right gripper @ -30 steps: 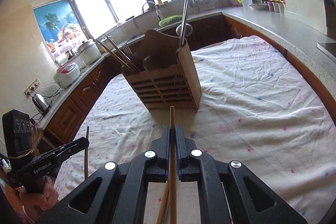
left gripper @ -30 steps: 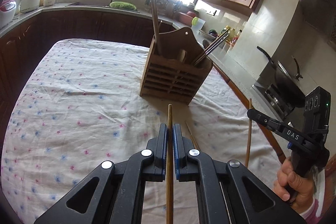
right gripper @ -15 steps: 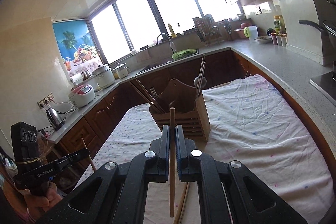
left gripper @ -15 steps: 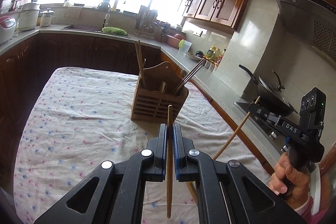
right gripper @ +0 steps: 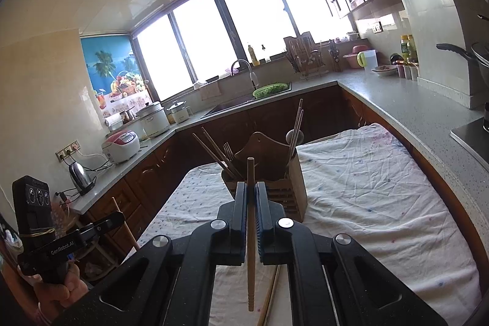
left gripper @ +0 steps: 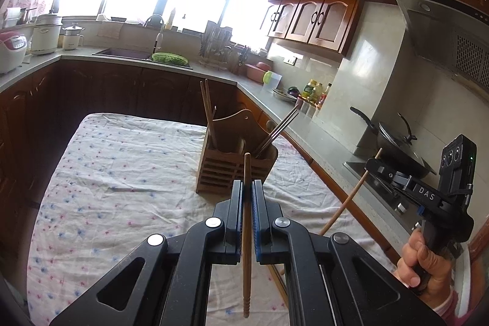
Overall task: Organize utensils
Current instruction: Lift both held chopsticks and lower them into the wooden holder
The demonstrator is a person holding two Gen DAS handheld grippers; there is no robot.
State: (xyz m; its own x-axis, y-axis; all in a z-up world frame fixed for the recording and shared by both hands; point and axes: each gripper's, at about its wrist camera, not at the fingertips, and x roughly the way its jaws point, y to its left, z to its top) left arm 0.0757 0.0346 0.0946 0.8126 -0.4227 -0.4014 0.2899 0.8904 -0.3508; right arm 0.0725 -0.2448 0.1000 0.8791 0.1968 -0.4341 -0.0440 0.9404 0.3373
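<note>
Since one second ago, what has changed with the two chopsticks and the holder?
Both tongs, left and right, rose from the tablecloth, each lifting its clamped chopstick clear. Unchanged: both grips, and the wooden holder with its utensils.

Inside the wooden utensil holder, the lower ends of the chopsticks are hidden by its walls, and its compartments cannot be told apart from either wrist view.

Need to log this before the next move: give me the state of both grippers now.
Left gripper: closed on a wooden chopstick.
Right gripper: closed on another wooden chopstick.
</note>
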